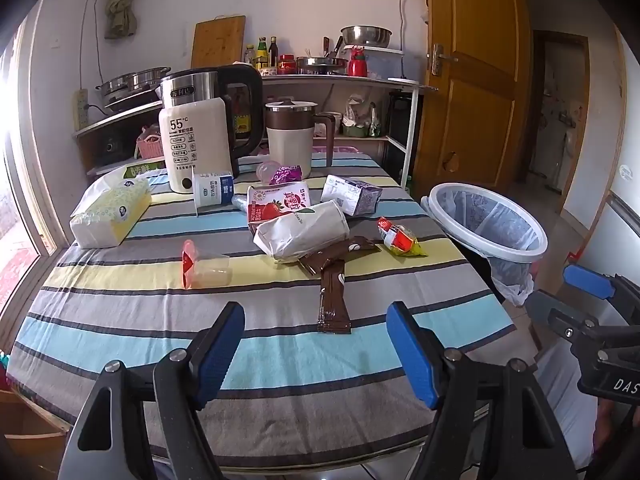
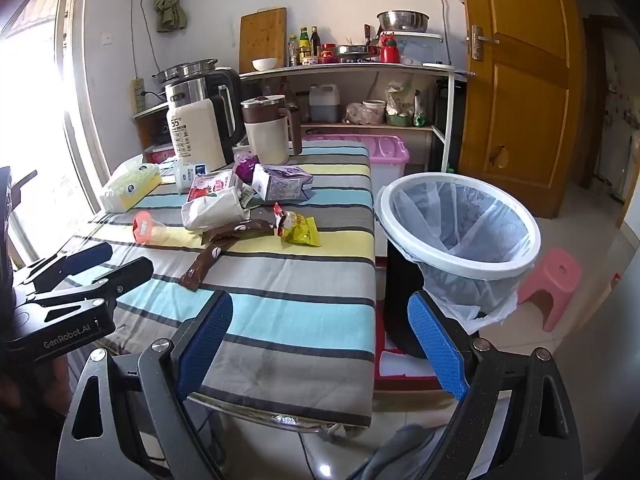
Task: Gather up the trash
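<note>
Trash lies on the striped table (image 1: 280,360): a brown sachet (image 1: 334,300), a white paper bag (image 1: 302,232), a red-and-yellow snack wrapper (image 1: 400,238), a clear cup with a red lid (image 1: 204,266), a strawberry milk carton (image 1: 276,202) and a purple carton (image 1: 352,194). A bin with a white rim (image 1: 486,222) and a plastic liner stands off the table's right edge; it also shows in the right wrist view (image 2: 460,220). My left gripper (image 1: 316,348) is open and empty over the near table edge. My right gripper (image 2: 320,344) is open and empty, between table and bin.
A kettle (image 1: 200,128), a jug (image 1: 290,136) and a tissue pack (image 1: 110,216) stand at the back of the table. A shelf unit (image 2: 360,72) with kitchenware is behind, beside a wooden door (image 2: 520,80). A pink stool (image 2: 550,284) stands right of the bin.
</note>
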A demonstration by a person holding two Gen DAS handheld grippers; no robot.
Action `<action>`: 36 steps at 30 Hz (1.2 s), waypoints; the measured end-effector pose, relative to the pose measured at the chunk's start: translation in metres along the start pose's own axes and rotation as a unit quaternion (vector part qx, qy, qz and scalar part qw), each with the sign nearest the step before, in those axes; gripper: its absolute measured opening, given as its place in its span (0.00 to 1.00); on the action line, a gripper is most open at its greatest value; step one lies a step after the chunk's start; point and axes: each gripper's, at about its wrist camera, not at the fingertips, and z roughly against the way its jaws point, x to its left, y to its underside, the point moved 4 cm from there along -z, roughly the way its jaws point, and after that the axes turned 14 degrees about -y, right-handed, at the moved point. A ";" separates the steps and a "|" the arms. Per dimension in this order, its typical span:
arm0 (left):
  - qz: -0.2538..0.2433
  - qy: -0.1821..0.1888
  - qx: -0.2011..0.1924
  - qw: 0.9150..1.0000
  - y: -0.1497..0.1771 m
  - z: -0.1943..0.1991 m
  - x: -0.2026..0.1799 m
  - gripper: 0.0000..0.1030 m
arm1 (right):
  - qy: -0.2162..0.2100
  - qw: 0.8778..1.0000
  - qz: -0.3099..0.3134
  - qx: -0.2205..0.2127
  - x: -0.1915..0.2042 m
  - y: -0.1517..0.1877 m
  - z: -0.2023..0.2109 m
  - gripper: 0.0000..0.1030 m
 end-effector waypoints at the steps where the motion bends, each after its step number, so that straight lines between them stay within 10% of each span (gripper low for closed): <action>1: 0.000 -0.001 0.000 1.000 0.000 0.000 0.000 0.71 | 0.001 1.000 0.001 0.002 0.000 0.000 0.000 0.87; 36: 0.002 0.001 -0.002 1.000 -0.004 0.005 0.000 0.71 | 0.001 1.000 -0.001 0.002 0.001 -0.001 0.000 0.87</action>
